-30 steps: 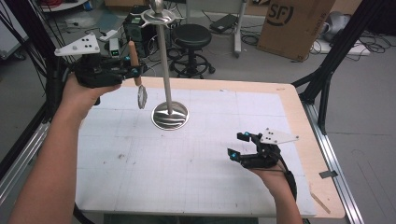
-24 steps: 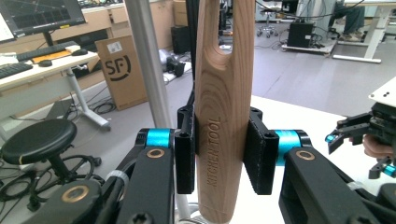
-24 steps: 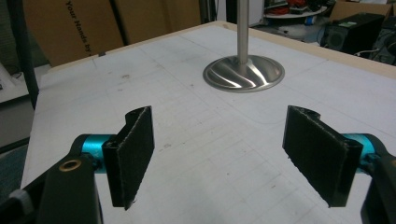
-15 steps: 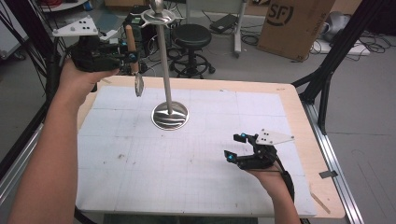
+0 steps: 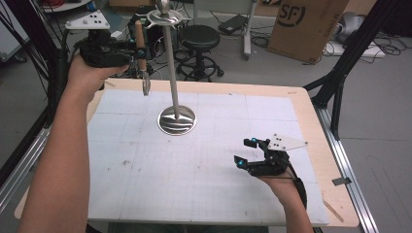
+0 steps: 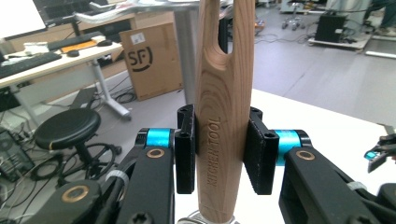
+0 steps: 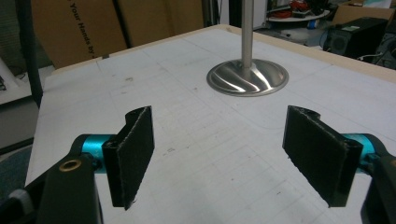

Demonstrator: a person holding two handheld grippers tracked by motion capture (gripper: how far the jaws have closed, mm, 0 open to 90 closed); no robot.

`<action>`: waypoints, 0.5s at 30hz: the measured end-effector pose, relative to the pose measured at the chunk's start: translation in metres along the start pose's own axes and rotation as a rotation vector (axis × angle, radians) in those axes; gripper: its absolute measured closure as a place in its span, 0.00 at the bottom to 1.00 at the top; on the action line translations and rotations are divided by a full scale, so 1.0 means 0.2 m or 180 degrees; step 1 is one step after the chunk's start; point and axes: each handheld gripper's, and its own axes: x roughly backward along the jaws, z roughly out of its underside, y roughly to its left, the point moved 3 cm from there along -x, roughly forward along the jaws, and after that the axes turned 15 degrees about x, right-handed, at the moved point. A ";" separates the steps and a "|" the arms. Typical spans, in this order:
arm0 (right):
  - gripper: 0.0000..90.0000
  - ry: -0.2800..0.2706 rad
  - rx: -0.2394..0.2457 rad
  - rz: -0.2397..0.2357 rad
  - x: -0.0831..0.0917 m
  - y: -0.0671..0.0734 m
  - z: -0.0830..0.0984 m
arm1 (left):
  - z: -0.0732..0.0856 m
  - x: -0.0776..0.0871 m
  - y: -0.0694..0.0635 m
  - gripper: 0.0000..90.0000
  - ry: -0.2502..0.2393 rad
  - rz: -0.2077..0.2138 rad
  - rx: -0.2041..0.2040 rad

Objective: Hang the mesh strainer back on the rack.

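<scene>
The left tool [image 5: 130,52] clamps a wooden-handled kitchen utensil [image 5: 141,51] by the middle of its handle [image 6: 225,116], so it hangs upright with its metal end down, held high beside the top of the metal stand [image 5: 171,68]. That height probably serves to bring the handle's slotted end level with the hanging ring [image 5: 165,18]. The right tool [image 5: 248,154] rests low over the white surface [image 5: 204,194], jaws wide apart with nothing between them, clear of the stand's base [image 7: 247,77].
</scene>
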 end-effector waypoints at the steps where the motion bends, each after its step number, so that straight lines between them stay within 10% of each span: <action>1: 0.27 0.0000 -0.0003 0.0000 0.00 0.00 0.00 | 0.00 0.00 0.00 0.76 0.0004 -0.0003 0.0005; 15: 0.27 0.0020 -0.0001 -0.0034 -0.01 0.01 0.00 | -0.02 -0.03 -0.02 0.76 0.0009 -0.0043 -0.0032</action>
